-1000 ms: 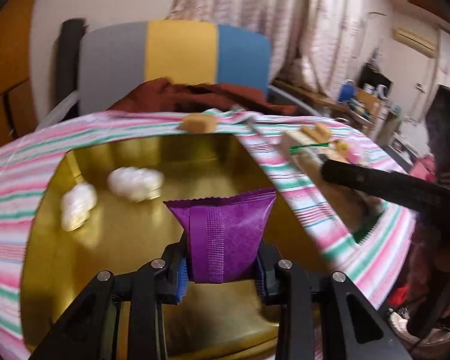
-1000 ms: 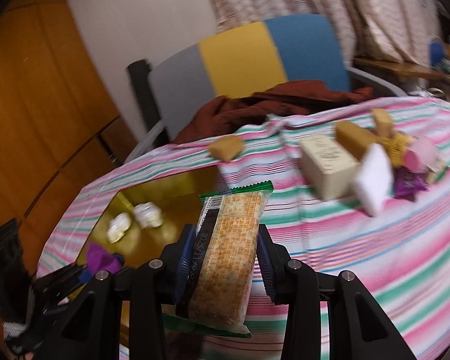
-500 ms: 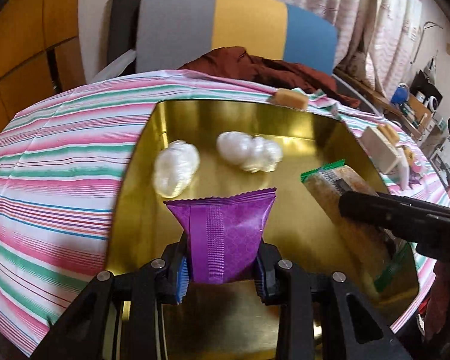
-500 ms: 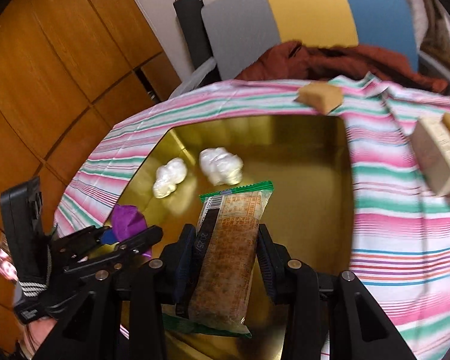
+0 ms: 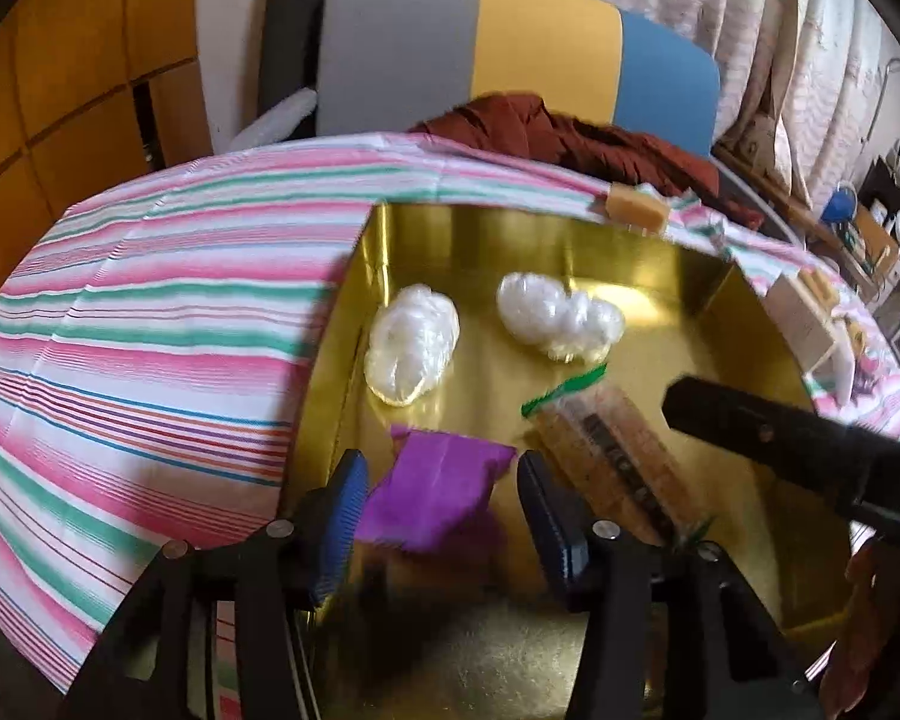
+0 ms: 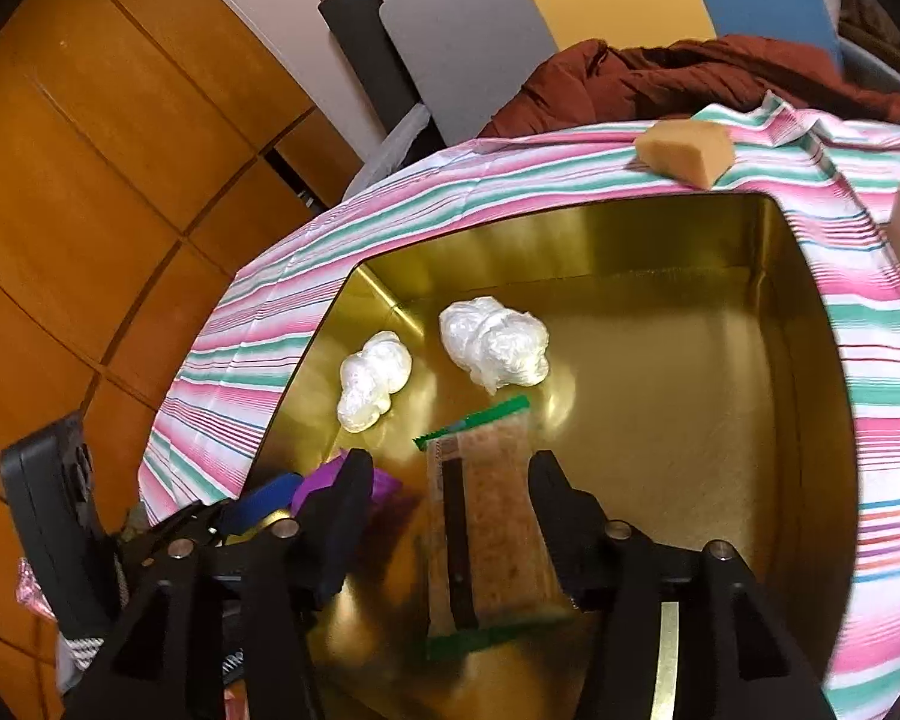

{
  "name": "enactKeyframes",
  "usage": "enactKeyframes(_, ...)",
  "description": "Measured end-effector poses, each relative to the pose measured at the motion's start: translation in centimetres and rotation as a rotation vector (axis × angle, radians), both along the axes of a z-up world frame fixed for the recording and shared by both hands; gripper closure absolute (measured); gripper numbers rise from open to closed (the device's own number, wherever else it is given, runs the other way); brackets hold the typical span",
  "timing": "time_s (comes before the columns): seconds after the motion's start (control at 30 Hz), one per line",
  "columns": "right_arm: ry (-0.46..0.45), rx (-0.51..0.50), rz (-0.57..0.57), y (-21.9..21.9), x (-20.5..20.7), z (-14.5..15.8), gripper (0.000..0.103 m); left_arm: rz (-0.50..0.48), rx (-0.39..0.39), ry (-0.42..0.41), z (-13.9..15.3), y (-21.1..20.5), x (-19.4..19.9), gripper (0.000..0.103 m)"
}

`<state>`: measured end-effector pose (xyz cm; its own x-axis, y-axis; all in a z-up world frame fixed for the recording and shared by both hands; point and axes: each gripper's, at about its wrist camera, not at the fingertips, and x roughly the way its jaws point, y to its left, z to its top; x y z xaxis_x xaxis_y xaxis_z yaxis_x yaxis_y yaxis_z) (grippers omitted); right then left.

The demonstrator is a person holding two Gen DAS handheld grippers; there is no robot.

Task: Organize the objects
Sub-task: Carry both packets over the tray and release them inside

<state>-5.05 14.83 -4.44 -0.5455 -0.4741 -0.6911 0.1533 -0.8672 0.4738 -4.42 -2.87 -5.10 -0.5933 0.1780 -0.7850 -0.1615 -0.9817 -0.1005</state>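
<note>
1. The left hand-held gripper (image 5: 444,495) tilts steeply down over the near left part of a gold tray (image 5: 744,306). Its jaws have just been opening; the purple packet (image 5: 432,495) lies between the blue pads, which stand clear of its sides, so it is let go.
2. The right hand-held gripper (image 6: 450,501) also angles down into the tray, just to the right of the left one. Its jaws have likewise just been opening, with the cracker packet (image 6: 489,516) between them; gaps show on both sides, so nothing is gripped.
3. In the left wrist view the cracker packet (image 5: 612,456) lies just beside the purple one, under the right gripper's black finger.
4. Two white plastic-wrapped bundles (image 5: 414,345) (image 5: 561,315) sit farther back in the tray, near its far left corner.
5. The tray rests on a counter covered by a pink, green and white striped cloth (image 5: 150,324). A tan sponge block (image 6: 684,150) sits on the cloth just behind the tray's far rim.
6. Behind the counter stands a chair (image 5: 510,54) with grey, yellow and blue panels, a rust-brown garment (image 5: 570,138) heaped on it. Wood panelling lies to the left, curtains to the right.
</note>
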Motion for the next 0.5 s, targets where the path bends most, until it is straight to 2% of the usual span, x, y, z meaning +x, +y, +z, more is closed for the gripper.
enactKeyframes(0.07, 0.006, -0.003, -0.013, 0.5, 0.4, 0.2, 0.047, 0.024, 0.019, 0.025, 0.6, -0.2, 0.4, 0.045)
enactKeyframes(0.23, -0.011, -0.012, -0.028, 1.4, 1.1, -0.1, 0.045, 0.064, 0.05, 0.057, 1.6, -0.4, 1.1, 0.043)
enactKeyframes(0.5, 0.007, -0.009, -0.031, 1.8, 2.0, 0.3, 0.045, 0.066, 0.091, 0.044, 1.7, 0.3, 1.8, 0.043)
